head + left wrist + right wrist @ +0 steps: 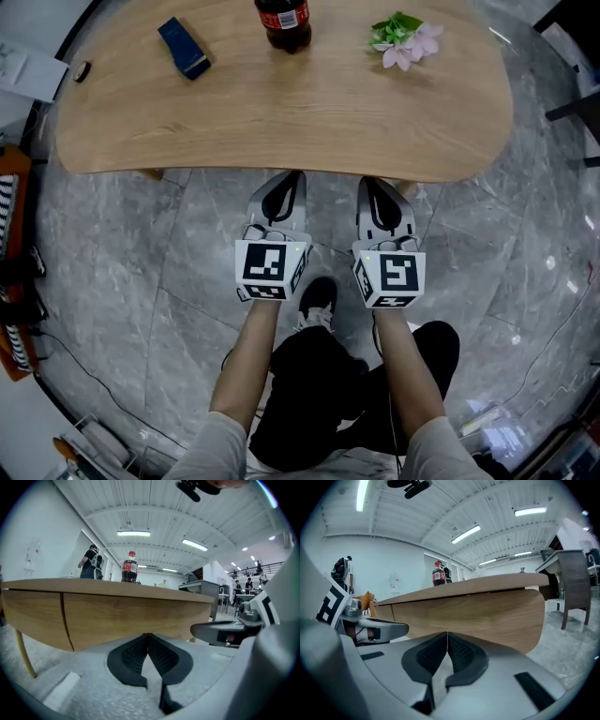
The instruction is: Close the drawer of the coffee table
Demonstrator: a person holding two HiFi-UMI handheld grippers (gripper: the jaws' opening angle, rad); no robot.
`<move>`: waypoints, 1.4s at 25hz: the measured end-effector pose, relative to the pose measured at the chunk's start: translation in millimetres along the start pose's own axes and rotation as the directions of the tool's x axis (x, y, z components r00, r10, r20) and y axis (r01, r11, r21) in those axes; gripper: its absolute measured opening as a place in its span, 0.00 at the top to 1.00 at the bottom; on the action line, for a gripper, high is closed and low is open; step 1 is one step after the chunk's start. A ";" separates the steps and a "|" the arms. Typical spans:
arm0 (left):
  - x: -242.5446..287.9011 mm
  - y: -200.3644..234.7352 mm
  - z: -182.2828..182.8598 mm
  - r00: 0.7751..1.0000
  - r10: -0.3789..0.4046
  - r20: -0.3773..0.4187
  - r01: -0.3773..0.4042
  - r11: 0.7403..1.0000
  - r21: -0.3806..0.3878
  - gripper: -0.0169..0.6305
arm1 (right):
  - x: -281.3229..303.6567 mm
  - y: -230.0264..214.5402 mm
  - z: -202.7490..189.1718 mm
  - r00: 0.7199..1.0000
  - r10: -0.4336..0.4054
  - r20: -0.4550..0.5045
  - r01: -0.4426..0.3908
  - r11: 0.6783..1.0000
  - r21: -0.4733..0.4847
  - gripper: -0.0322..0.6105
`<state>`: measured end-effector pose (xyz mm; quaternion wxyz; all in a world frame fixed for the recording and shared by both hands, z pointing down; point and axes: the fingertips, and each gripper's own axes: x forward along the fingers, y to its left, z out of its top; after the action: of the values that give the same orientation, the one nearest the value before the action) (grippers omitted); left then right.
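The wooden coffee table fills the top of the head view. Its drawer front looks flush with the apron, with a vertical seam at its left; the right gripper view shows the same panel. My left gripper is shut and empty, its tip right at the drawer front under the table edge. My right gripper is beside it, also shut and empty, its tip at the same panel. Whether either tip touches the wood I cannot tell.
On the tabletop stand a cola bottle, a blue box and pink flowers. A table leg is at the left. A chair stands to the right. The person's shoe is on the grey marble floor below the grippers.
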<state>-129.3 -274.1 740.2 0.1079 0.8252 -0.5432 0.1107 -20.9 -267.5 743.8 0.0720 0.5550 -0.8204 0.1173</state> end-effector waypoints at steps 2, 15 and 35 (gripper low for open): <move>-9.7 -1.2 7.5 0.999 0.004 -0.035 -0.005 1.000 -0.024 0.96 | -4.9 8.5 10.3 0.999 0.000 -0.035 0.000 1.000 0.008 0.92; -120.2 -54.5 201.9 0.993 -0.029 -0.119 0.022 0.998 -0.064 0.96 | -108.9 67.8 192.9 0.989 0.001 -0.146 0.007 0.998 0.057 0.92; -352.4 -126.3 384.2 0.981 -0.087 -0.171 0.074 0.994 -0.085 0.96 | -341.2 141.0 384.5 0.970 0.018 -0.242 0.017 0.990 0.142 0.92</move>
<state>-123.7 -32.5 261.4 0.1917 0.8288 -0.5017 0.1569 -19.5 -17.0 273.2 0.1317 0.5401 -0.7951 0.2425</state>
